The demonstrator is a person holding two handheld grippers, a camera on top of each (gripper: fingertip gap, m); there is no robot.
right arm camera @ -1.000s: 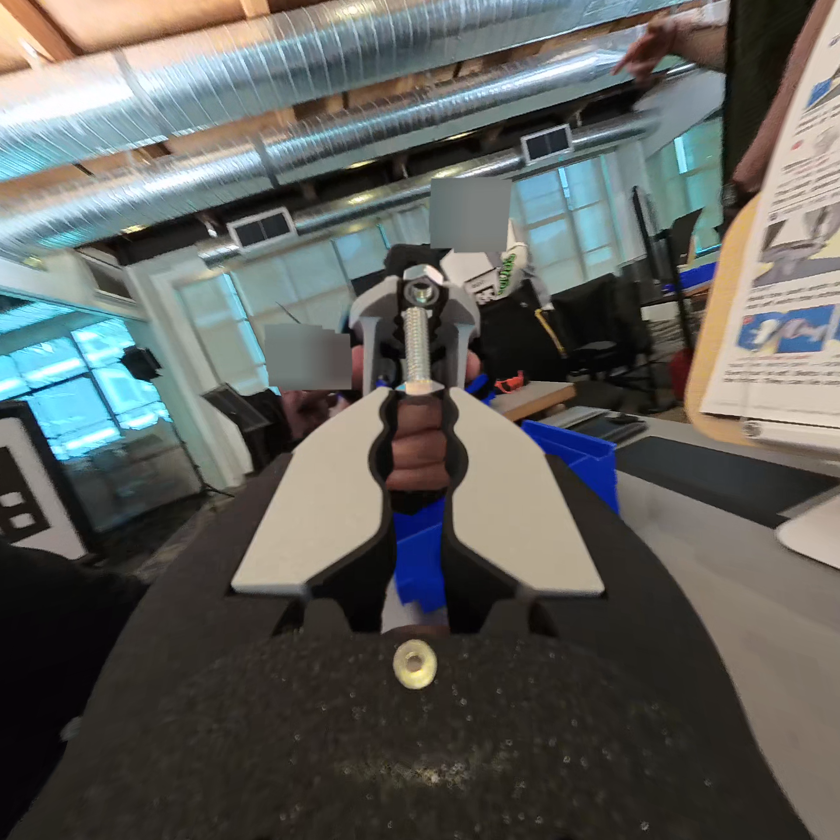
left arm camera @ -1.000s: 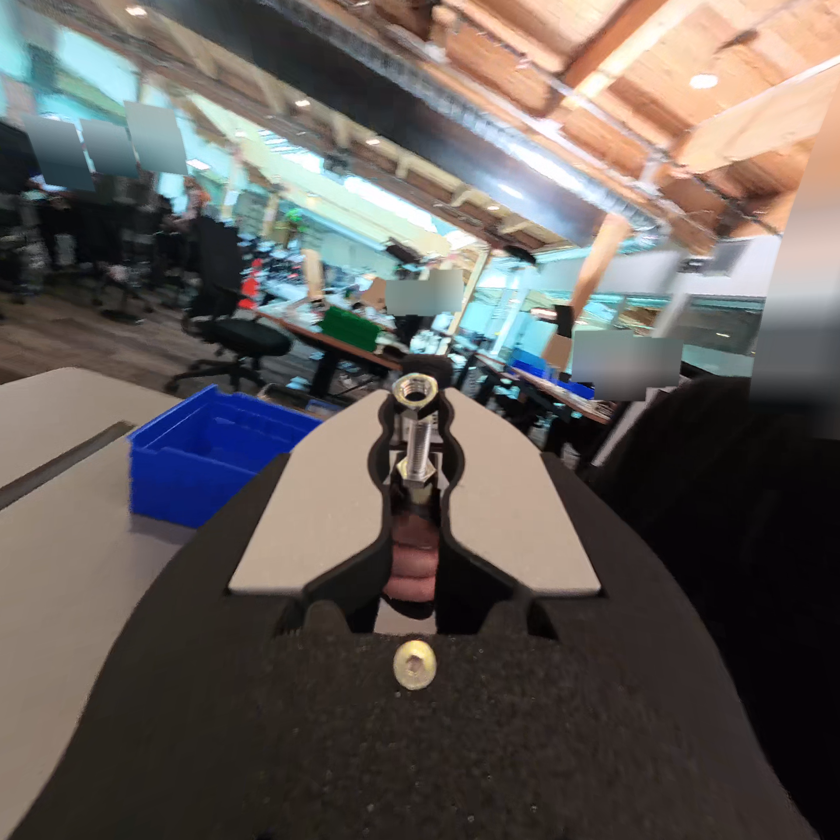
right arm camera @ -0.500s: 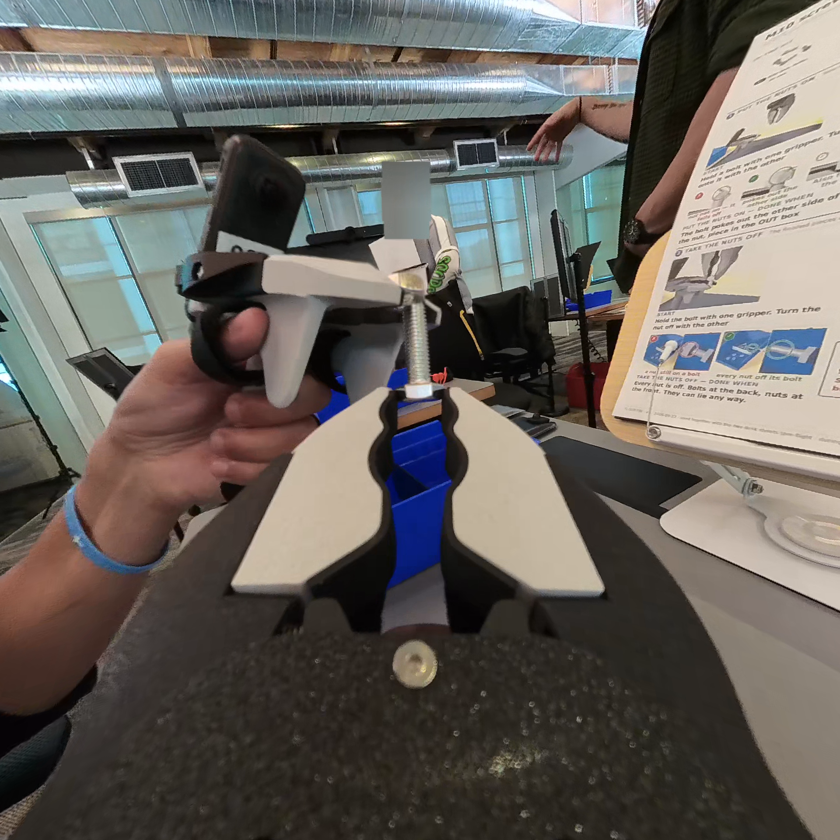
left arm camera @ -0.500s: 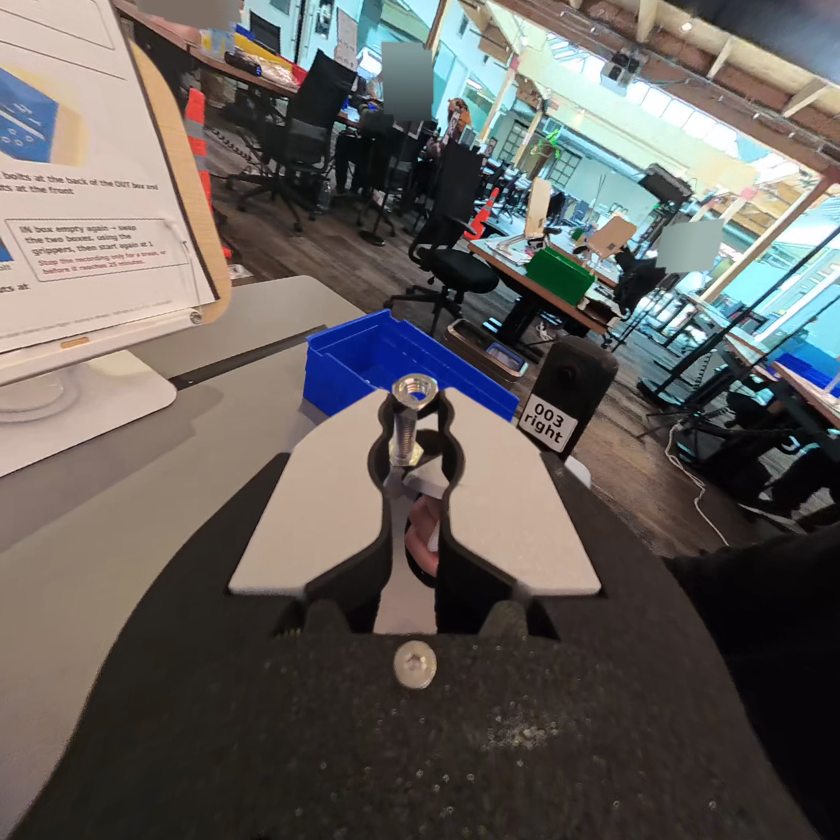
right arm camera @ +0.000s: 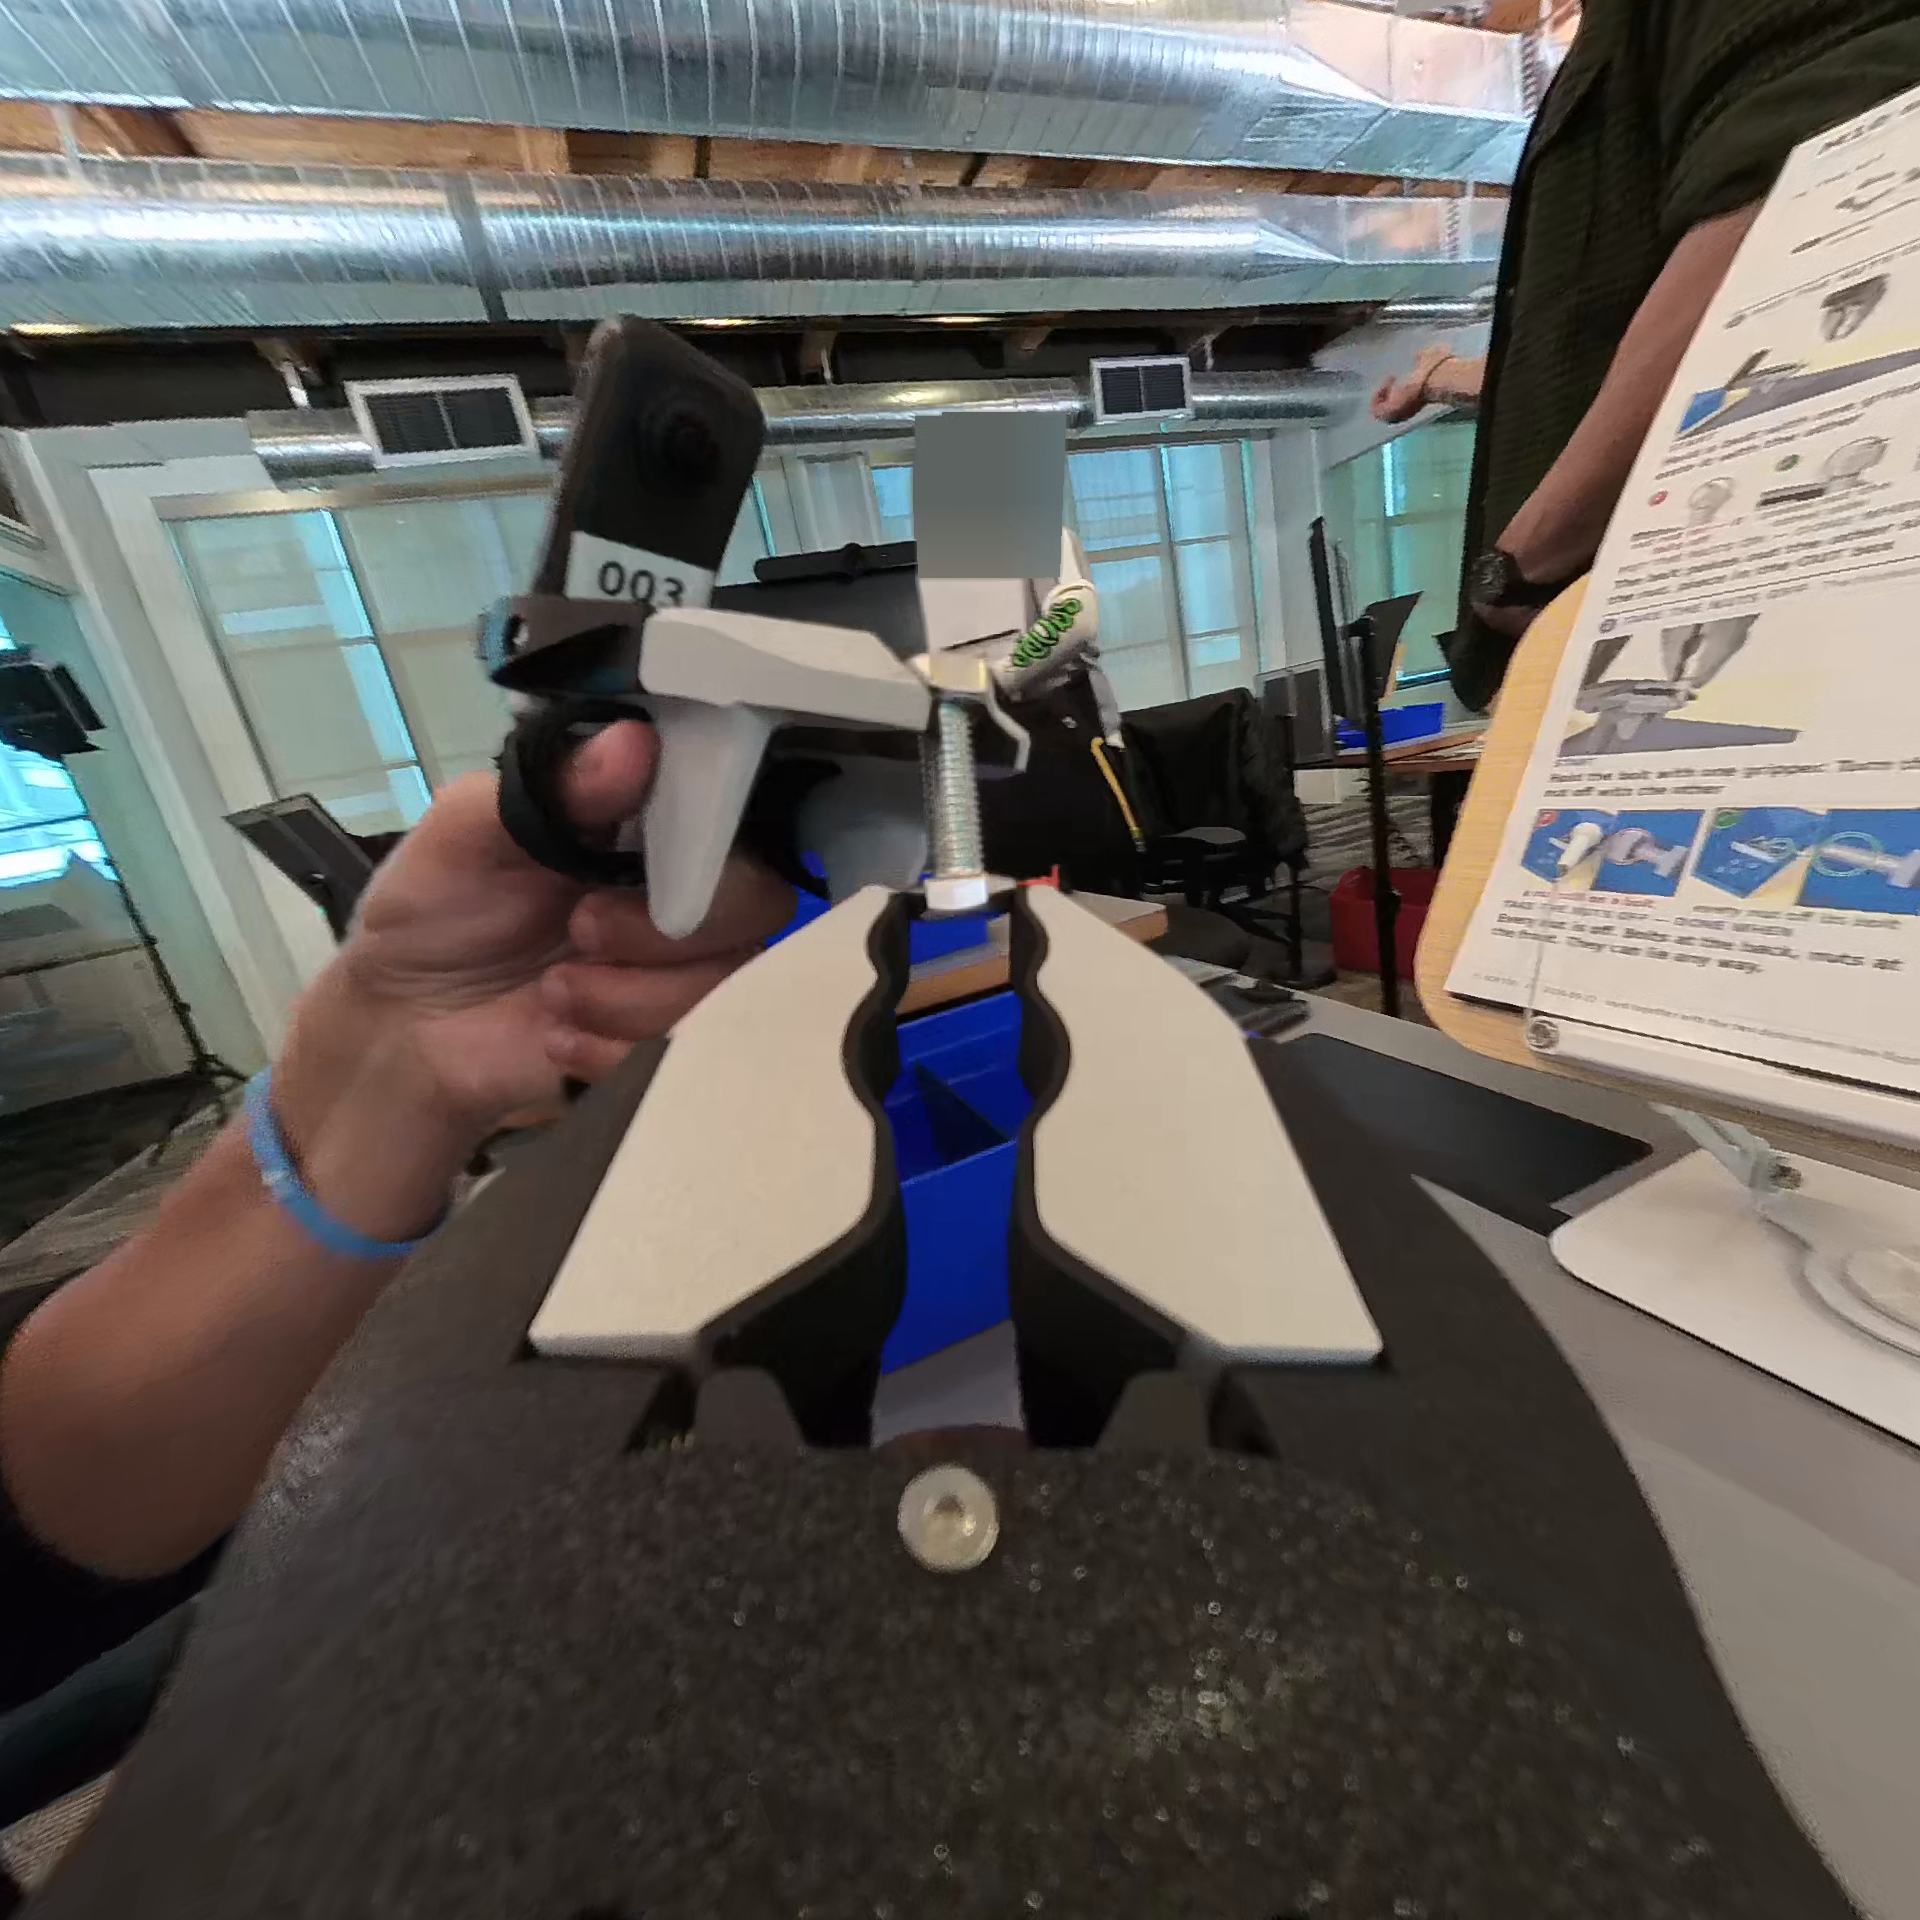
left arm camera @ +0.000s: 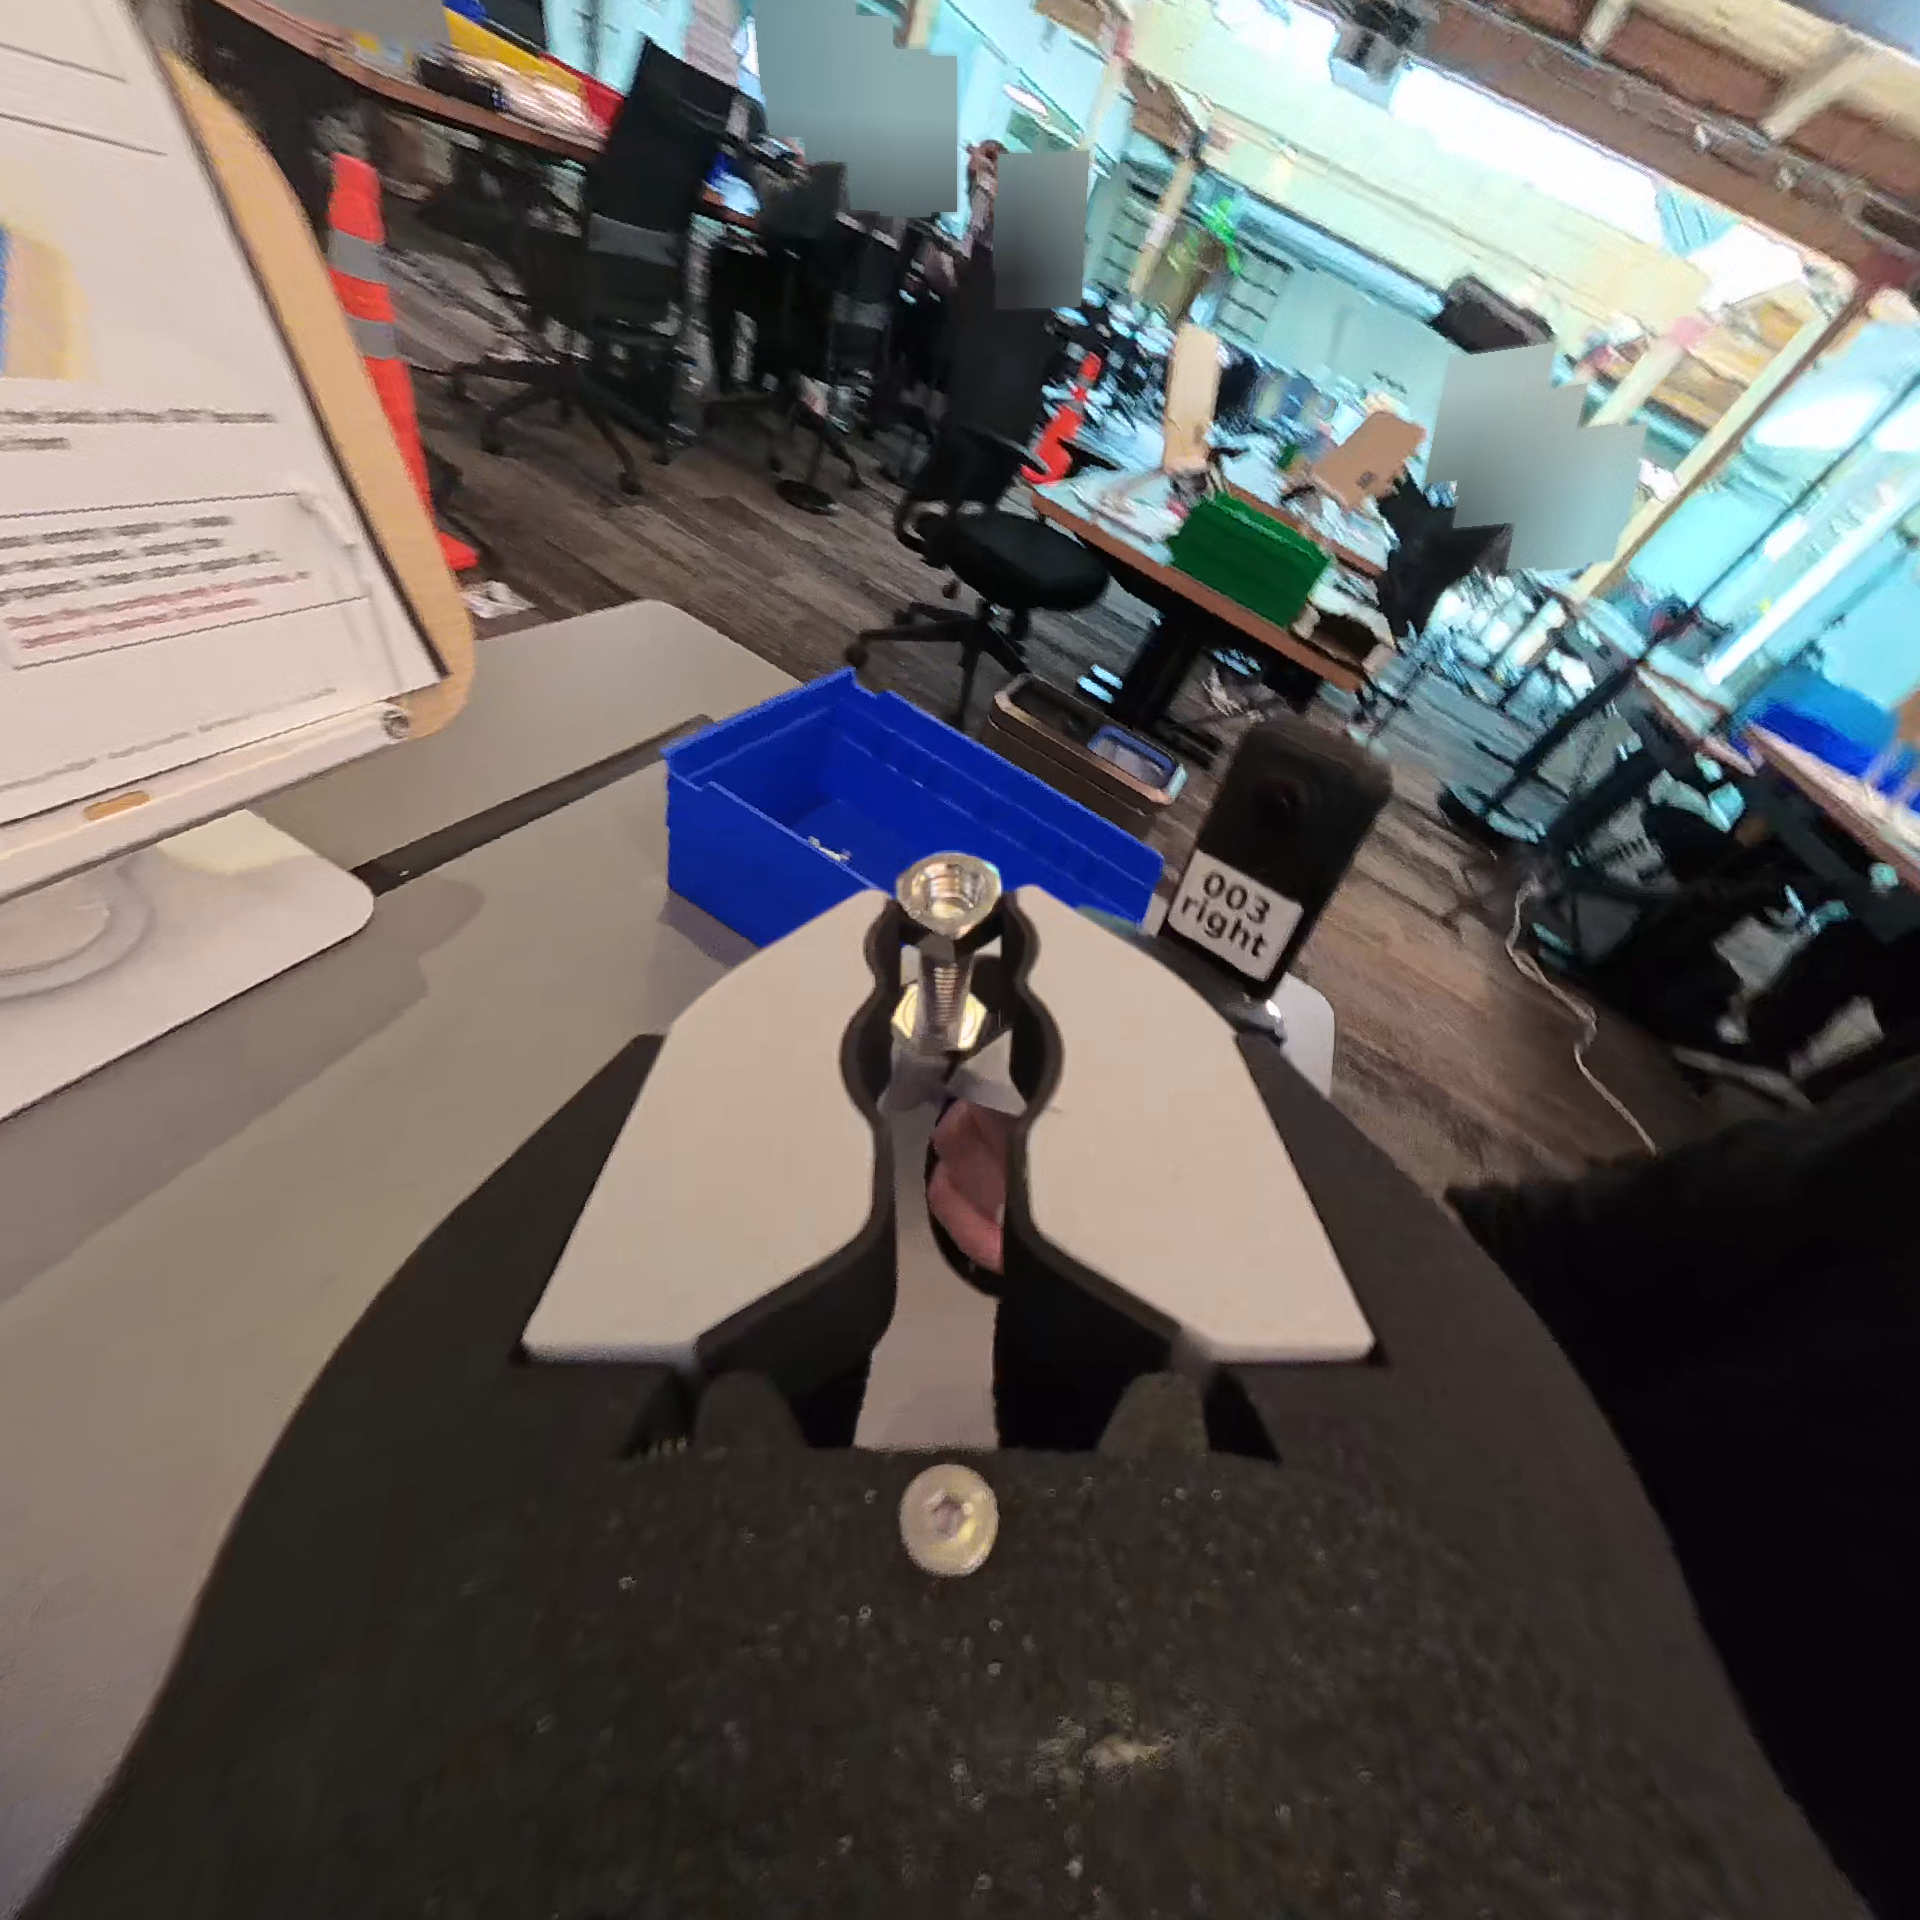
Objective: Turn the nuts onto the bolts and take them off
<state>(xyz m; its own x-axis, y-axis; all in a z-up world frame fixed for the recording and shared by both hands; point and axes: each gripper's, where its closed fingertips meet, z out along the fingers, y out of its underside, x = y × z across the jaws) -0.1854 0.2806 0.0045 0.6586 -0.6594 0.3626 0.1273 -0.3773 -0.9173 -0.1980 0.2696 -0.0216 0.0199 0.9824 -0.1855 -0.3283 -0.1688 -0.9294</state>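
Bolt is being clamped at its head by left tongs mid-frame, nut being pinched by right tongs, both closed tight.

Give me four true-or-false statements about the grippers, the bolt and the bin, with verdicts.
1. The left gripper is shut on the nut. True.
2. The right gripper is open and empty. False: it grips the head end of the bolt.
3. The blue bin sits on the grey table. True.
4. The bolt lies in the bin. False: it is held in the air between both grippers.
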